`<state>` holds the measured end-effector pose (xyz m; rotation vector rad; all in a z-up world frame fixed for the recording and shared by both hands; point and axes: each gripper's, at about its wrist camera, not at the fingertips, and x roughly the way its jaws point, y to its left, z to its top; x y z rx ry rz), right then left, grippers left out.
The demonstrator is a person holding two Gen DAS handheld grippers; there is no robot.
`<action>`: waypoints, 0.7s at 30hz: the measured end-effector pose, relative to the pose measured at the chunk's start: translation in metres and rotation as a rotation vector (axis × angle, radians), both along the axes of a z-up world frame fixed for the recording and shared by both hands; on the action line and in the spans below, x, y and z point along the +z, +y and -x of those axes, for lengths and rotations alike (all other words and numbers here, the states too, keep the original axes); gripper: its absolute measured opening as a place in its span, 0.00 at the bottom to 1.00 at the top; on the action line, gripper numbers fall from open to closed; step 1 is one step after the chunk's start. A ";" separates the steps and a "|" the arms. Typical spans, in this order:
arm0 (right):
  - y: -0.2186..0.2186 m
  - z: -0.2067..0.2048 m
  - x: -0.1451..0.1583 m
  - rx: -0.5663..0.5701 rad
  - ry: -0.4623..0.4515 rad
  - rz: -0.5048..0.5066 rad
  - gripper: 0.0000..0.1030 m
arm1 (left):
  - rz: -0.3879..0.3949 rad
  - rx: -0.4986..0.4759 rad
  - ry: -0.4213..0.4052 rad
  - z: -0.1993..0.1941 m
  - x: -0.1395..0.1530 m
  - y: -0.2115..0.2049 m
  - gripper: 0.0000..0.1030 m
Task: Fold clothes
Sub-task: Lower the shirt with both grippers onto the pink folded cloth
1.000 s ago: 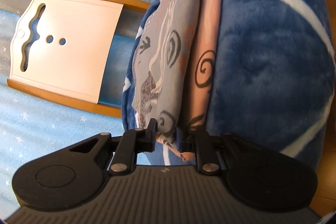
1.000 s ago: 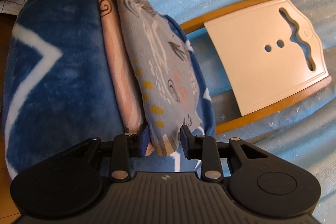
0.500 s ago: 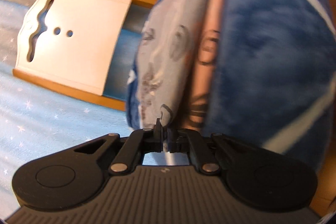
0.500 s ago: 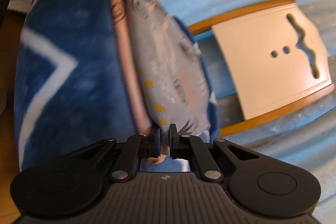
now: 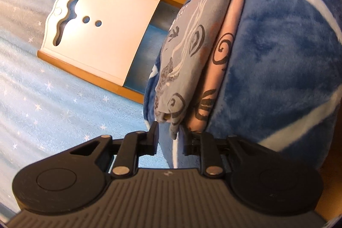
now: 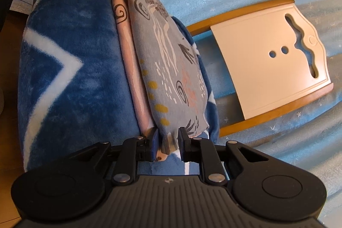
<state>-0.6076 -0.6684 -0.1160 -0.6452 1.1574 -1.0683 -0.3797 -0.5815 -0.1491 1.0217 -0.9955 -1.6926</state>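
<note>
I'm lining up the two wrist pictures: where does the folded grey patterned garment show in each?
Left wrist view: the grey patterned garment runs up from the open left claw, right of centre.
Right wrist view: it rises from the open right claw, left of centre.
Shared landmark: the white board on the starry sheet.

1. A grey patterned cloth garment (image 5: 188, 61) (image 6: 171, 69), printed with dark spirals, white streaks and mustard dots, is lying folded into a plump narrow bundle.
2. It is resting against a folded pink cloth with dark swirls (image 5: 222, 57) (image 6: 126, 40), both lying on a blue plush blanket (image 5: 277, 57) (image 6: 70, 69).
</note>
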 end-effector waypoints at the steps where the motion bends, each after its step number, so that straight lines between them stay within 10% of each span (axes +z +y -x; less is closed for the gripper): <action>1: -0.001 -0.001 0.000 0.002 0.003 0.000 0.17 | 0.011 -0.006 -0.007 0.000 -0.001 0.000 0.20; 7: -0.007 0.000 0.008 -0.007 -0.028 -0.011 0.03 | 0.015 -0.057 -0.037 0.004 -0.002 0.000 0.03; 21: -0.008 0.008 -0.002 -0.034 -0.031 -0.027 0.03 | -0.021 -0.067 -0.038 0.003 -0.011 0.011 0.02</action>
